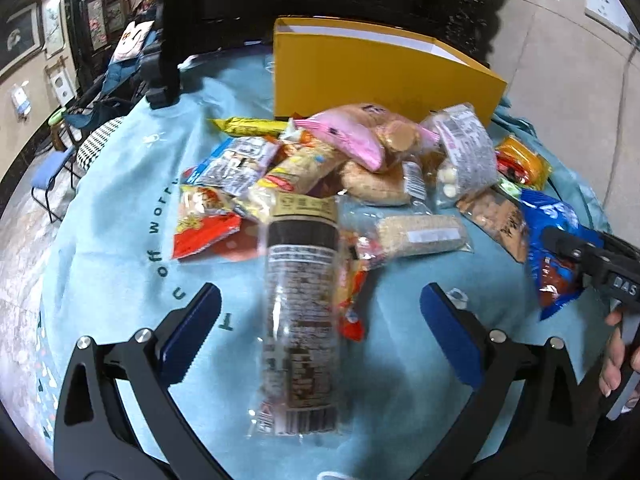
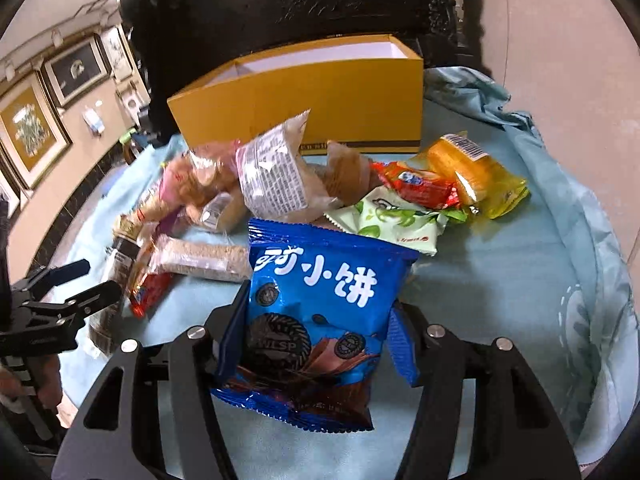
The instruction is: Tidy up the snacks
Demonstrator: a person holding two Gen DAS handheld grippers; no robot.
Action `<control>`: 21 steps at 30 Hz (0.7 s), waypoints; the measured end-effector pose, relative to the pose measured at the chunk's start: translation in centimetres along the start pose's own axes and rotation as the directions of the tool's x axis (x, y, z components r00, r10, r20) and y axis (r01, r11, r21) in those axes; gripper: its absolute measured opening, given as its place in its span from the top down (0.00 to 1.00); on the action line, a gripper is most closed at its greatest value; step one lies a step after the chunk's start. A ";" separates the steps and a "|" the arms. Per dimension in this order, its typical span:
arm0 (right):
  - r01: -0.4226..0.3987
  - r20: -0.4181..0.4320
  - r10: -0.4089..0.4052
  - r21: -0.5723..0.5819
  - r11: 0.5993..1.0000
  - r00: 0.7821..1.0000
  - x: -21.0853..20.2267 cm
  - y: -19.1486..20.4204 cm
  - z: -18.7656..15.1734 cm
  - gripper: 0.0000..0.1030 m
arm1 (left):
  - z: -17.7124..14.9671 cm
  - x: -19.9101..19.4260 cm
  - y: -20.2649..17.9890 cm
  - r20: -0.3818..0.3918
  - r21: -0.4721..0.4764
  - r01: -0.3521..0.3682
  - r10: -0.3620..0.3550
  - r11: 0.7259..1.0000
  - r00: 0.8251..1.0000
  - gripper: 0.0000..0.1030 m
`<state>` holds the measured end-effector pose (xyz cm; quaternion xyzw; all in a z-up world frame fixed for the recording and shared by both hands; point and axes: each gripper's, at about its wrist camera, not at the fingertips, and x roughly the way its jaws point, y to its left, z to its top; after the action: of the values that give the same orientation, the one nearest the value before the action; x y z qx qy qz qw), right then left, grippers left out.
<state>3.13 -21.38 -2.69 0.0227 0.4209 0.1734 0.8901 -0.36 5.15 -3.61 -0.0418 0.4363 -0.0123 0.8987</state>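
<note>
Both grippers tilt downward: right gripper (image 2: 316, 344) clasps the blue cookie bag (image 2: 316, 320); left gripper (image 1: 320, 336) gapes around the clear tube (image 1: 300, 320). Yellow box's (image 2: 320, 104) contents hidden.

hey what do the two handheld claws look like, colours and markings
Both claws, left claw and right claw, have matte black frames with triangular cutouts, silver round bolts, and blue ridged finger pads. White lettering reading "DAS" marks the right one's side.

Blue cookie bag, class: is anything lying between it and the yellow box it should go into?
Yes. The blue cookie bag sits between the right gripper's fingers, and snacks lie in front of the yellow box: a green packet and a clear printed bag. Lifting over them looks workable.
</note>
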 end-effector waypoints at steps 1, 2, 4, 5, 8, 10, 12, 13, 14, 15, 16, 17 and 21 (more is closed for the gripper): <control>-0.004 0.002 0.004 -0.002 1.000 1.000 0.0 0.0 -0.1 0.41 | 0.2 0.1 0.1 -0.001 -0.004 -0.004 0.004 1.000 1.000 0.04; -0.012 0.003 0.012 -0.003 1.000 1.000 -0.1 0.1 -0.1 0.41 | 0.3 0.2 0.2 -0.003 -0.005 -0.003 0.003 1.000 1.000 0.07; -0.035 0.002 0.035 -0.011 0.999 0.999 0.0 0.3 -0.3 0.41 | 0.4 0.7 0.3 -0.017 -0.009 -0.004 0.004 1.000 1.000 0.14; -0.038 0.002 0.038 -0.014 0.999 0.999 -0.1 0.4 -0.2 0.41 | 0.4 1.1 0.5 -0.032 -0.015 -0.004 0.004 1.000 0.999 0.21; -0.041 0.011 0.041 -0.022 0.999 0.999 -0.3 0.4 -0.1 0.41 | 0.0 2.3 0.9 -0.086 -0.042 0.014 -0.018 0.999 0.996 0.34; -0.038 0.012 0.039 -0.024 0.999 0.999 -0.4 0.4 -0.1 0.41 | -0.3 3.0 1.2 -0.114 -0.058 0.026 -0.033 0.998 0.993 0.42; -0.040 0.009 0.040 -0.027 0.999 0.999 -0.3 0.5 -0.2 0.41 | -0.4 3.2 1.4 -0.119 -0.065 0.031 -0.038 0.997 0.992 0.45; -0.041 0.006 0.041 -0.031 0.999 0.999 -0.2 0.7 -0.2 0.41 | -0.4 3.3 1.5 -0.119 -0.069 0.036 -0.044 0.997 0.992 0.46; -0.042 0.005 0.042 -0.033 0.999 0.999 -0.2 0.7 -0.2 0.41 | -0.4 3.2 1.6 -0.119 -0.071 0.038 -0.047 0.997 0.992 0.50; -0.044 0.004 0.044 -0.035 0.998 0.999 -0.2 0.8 -0.3 0.41 | -0.4 3.3 1.6 -0.118 -0.070 0.037 -0.045 0.997 0.992 0.51; -0.045 0.002 0.045 -0.038 0.998 0.999 -0.2 1.0 -0.3 0.41 | -0.4 3.2 1.7 -0.115 -0.075 0.044 -0.053 0.996 0.992 0.58; -0.045 0.000 0.045 -0.041 0.998 0.999 -0.1 1.1 -0.3 0.41 | -0.5 3.2 1.9 -0.116 -0.084 0.071 -0.081 0.994 0.990 0.72; -0.051 0.001 0.051 -0.045 0.998 0.999 -0.2 1.3 -0.1 0.41 | -0.3 2.1 1.6 -0.100 -0.074 0.075 -0.082 0.994 0.992 0.75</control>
<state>2.54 -20.25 -2.33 0.0134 0.4154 0.2056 0.8860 0.69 6.64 -5.54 -0.0899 0.4801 -0.0346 0.8719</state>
